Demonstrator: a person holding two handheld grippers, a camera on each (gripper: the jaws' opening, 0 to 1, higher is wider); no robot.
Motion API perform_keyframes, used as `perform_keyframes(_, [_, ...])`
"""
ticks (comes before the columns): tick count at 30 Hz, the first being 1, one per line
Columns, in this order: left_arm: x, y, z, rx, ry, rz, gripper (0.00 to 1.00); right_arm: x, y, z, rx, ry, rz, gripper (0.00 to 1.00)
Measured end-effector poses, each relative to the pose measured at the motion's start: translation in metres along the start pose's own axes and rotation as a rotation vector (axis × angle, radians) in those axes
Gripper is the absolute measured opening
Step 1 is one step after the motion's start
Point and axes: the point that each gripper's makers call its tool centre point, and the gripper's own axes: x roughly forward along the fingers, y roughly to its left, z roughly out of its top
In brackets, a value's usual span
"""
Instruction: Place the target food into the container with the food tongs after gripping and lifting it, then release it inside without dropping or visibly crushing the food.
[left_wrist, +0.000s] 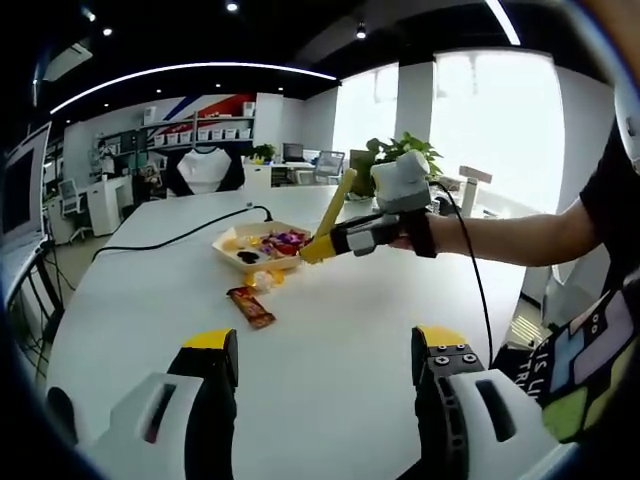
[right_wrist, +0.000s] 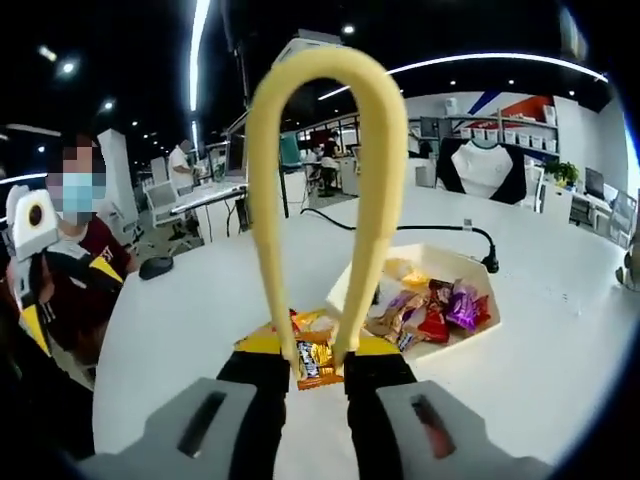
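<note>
White table (left_wrist: 330, 330) stretches across an open office with desks, shelves and bright windows behind it. On it sits a shallow cream tray (left_wrist: 262, 243) of wrapped snacks, with a black cable (left_wrist: 170, 240) trailing past it. In the left gripper view, the left gripper (left_wrist: 325, 362) hangs over bare table with its jaws spread apart and nothing between them; a reddish snack bar (left_wrist: 251, 306) lies ahead of it, near the tray. The right gripper (right_wrist: 320, 372), held in a person's hand (left_wrist: 405, 235), clamps its jaws on the arms of yellow tongs (right_wrist: 320, 190). In the right gripper view an orange wrapped snack (right_wrist: 315, 360) shows between those arms beside the tray (right_wrist: 350, 280), with the tray's sweets (right_wrist: 440, 310) just beyond; whether the tongs pinch it cannot be told.
</note>
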Motion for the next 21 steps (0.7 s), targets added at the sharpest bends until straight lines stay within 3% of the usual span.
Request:
perform_keyframes(4, [0.001,0.0,0.002,-0.001,-0.006,0.0,0.75,0.001,-0.019,0.028,-0.004,-0.027,-0.03,0.17])
perform_keyframes(10, [0.002,-0.001,0.005,0.001,-0.014,-0.002,0.75,0.008,-0.048,0.062,-0.08,-0.031,-0.07,0.18])
perform_keyframes(15, [0.0,-0.001,0.002,-0.003,-0.01,0.002,0.75,0.018,-0.073,0.074,-0.128,-0.006,-0.117,0.18])
perform_keyframes(21, [0.0,0.0,0.0,-0.006,-0.005,0.006,0.75,0.036,-0.091,0.087,-0.096,-0.006,-0.149,0.18])
